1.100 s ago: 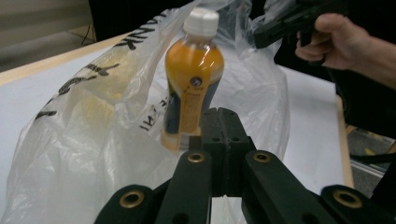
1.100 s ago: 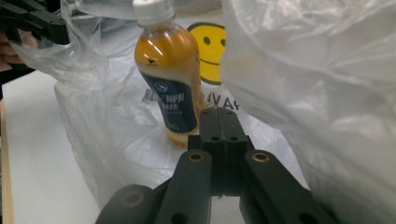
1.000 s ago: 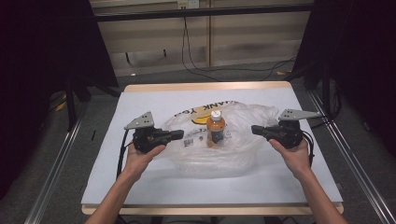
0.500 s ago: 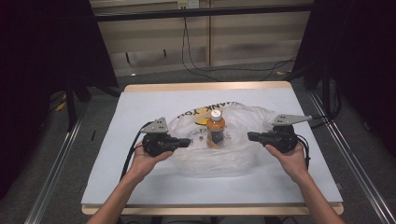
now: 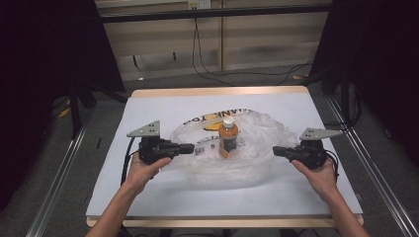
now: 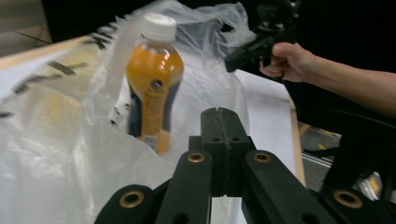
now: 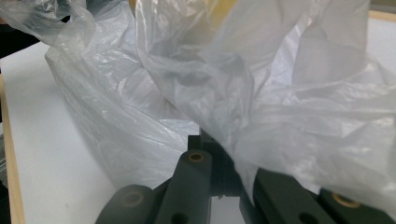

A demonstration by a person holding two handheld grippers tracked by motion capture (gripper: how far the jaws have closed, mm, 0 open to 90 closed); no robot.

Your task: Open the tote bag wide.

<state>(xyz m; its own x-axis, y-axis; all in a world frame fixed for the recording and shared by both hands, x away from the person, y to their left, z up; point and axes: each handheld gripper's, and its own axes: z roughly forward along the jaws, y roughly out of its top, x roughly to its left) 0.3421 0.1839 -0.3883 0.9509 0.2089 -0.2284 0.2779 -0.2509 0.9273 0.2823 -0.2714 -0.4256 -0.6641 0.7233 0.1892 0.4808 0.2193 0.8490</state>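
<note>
An orange drink bottle (image 5: pixel 228 136) with a white cap stands upright on a crumpled clear plastic bag (image 5: pixel 257 158) at mid table. My left gripper (image 5: pixel 190 147) points at the bag's left side. Its jaws are shut and empty in the left gripper view (image 6: pixel 220 116), short of the bottle (image 6: pixel 154 84). My right gripper (image 5: pixel 275 151) is at the bag's right edge. In the right gripper view its jaws (image 7: pixel 205 137) are closed, and bag film (image 7: pixel 289 93) is draped over them. Whether any film is pinched between them I cannot tell.
A white sheet (image 5: pixel 163 197) covers the wooden table (image 5: pixel 217 92). Metal rails (image 5: pixel 64 182) run along both sides. Cables (image 5: pixel 207 64) lie on the floor beyond the far edge. The other hand and its gripper (image 6: pixel 247 49) show at the upper right of the left gripper view.
The left gripper first went in toward the bottle, then drew back left. The right gripper shifted right and nearer the front edge. The bottle stayed put.
</note>
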